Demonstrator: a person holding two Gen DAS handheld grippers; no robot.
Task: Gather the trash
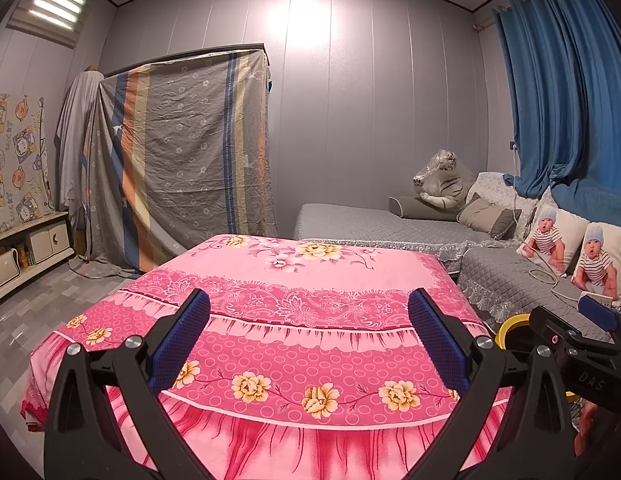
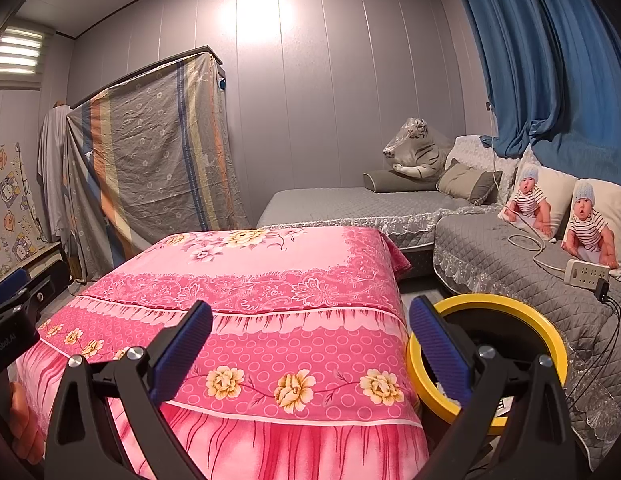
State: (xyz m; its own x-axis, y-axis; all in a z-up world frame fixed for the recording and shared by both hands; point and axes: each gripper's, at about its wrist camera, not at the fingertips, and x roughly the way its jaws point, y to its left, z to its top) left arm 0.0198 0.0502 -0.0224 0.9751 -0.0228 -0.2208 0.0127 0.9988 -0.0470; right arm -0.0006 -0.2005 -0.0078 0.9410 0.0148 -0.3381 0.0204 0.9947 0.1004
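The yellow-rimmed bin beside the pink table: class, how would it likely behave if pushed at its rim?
The yellow-rimmed bin looks open and hollow, so it is probably light and may slide or tip. Its rim looks like a rigid ring, so it should hold its shape. The grey sofa close behind it may stop it.

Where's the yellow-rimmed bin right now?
The yellow-rimmed bin stands on the floor low right in the right wrist view, between the pink-covered table and the grey sofa, behind the right gripper.
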